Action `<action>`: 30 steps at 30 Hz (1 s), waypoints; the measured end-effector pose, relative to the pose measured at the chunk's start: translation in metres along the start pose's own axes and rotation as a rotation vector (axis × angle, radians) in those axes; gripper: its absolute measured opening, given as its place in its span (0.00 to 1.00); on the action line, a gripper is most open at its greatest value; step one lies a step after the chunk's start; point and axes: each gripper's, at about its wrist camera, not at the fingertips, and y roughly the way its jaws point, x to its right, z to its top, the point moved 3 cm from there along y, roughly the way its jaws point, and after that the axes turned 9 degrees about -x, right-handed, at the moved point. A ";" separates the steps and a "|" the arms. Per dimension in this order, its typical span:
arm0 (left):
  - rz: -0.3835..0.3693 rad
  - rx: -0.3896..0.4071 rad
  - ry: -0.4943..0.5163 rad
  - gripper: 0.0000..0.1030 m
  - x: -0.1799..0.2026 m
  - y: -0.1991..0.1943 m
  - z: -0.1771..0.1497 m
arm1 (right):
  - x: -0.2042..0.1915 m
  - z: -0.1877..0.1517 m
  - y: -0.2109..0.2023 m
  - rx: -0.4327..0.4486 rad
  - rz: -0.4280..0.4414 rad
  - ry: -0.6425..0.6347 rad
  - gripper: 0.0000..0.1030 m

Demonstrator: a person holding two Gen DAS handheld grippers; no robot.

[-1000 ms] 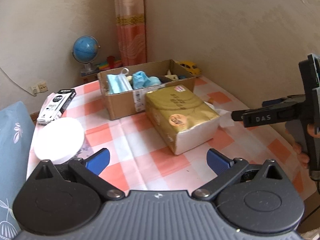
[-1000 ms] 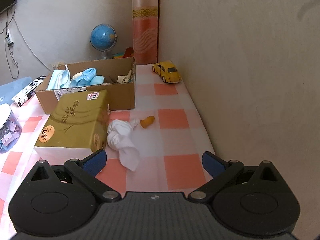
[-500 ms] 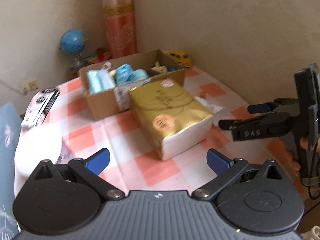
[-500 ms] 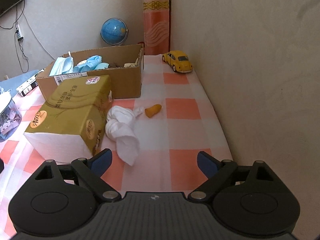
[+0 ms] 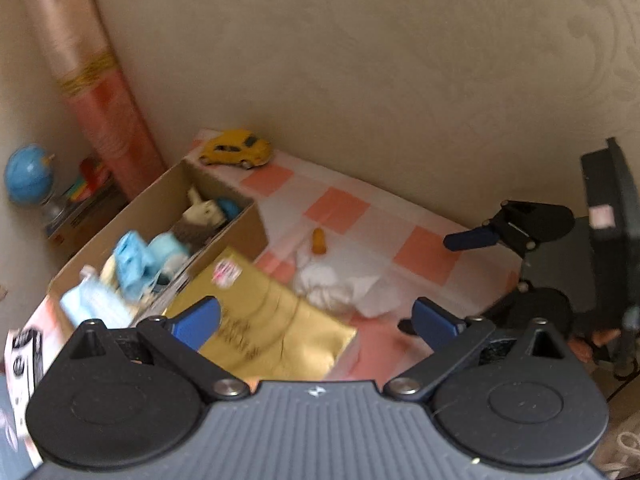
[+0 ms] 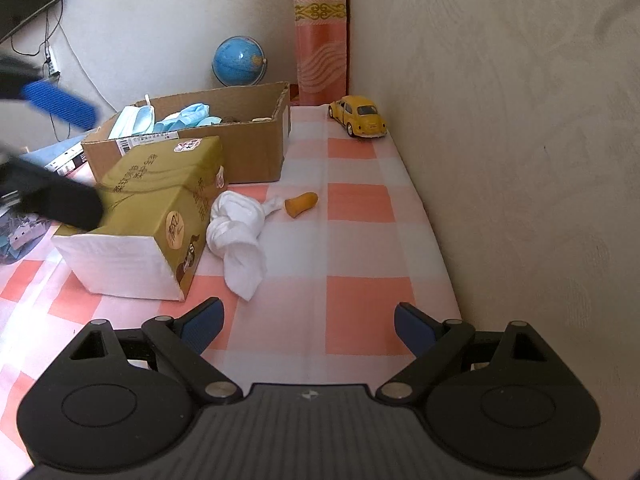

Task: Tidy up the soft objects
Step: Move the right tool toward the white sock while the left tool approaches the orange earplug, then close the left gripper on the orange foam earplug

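A white knotted sock lies on the checked tablecloth beside a gold tissue pack. A small orange soft piece rests just beyond the sock. My right gripper stands open and empty, low over the cloth and short of the sock. My left gripper is open too, hovering above the tissue pack, with the sock just ahead of it. Its blue pad and black finger show blurred at the left of the right wrist view. The right gripper appears at the right of the left wrist view.
An open cardboard box holding blue masks and other soft items stands behind the pack. A yellow toy car sits in the far corner by the wall. A globe and a curtain stand behind. The wall runs along the table's right edge.
The left gripper has swung right and rolled, coming over the tissue pack and into the right wrist view. The right gripper has sunk a little and its jaws have narrowed slightly.
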 end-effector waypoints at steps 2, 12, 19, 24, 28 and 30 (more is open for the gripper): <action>0.001 -0.014 0.037 0.96 0.002 0.010 0.010 | 0.001 -0.002 -0.001 0.002 0.007 0.003 0.92; -0.014 -0.129 0.162 0.78 0.017 0.061 0.037 | 0.008 -0.005 -0.002 0.014 0.023 0.019 0.92; -0.059 -0.204 0.127 0.66 0.017 0.086 0.047 | 0.009 -0.008 -0.003 0.016 0.027 0.028 0.92; -0.065 -0.234 0.128 0.66 0.020 0.094 0.047 | 0.011 -0.007 -0.003 0.019 0.028 0.032 0.92; -0.136 -0.227 0.122 0.66 0.029 0.089 0.049 | 0.012 -0.007 -0.003 0.019 0.028 0.034 0.92; -0.161 -0.222 0.132 0.66 0.035 0.087 0.049 | 0.011 -0.008 -0.003 0.018 0.027 0.031 0.92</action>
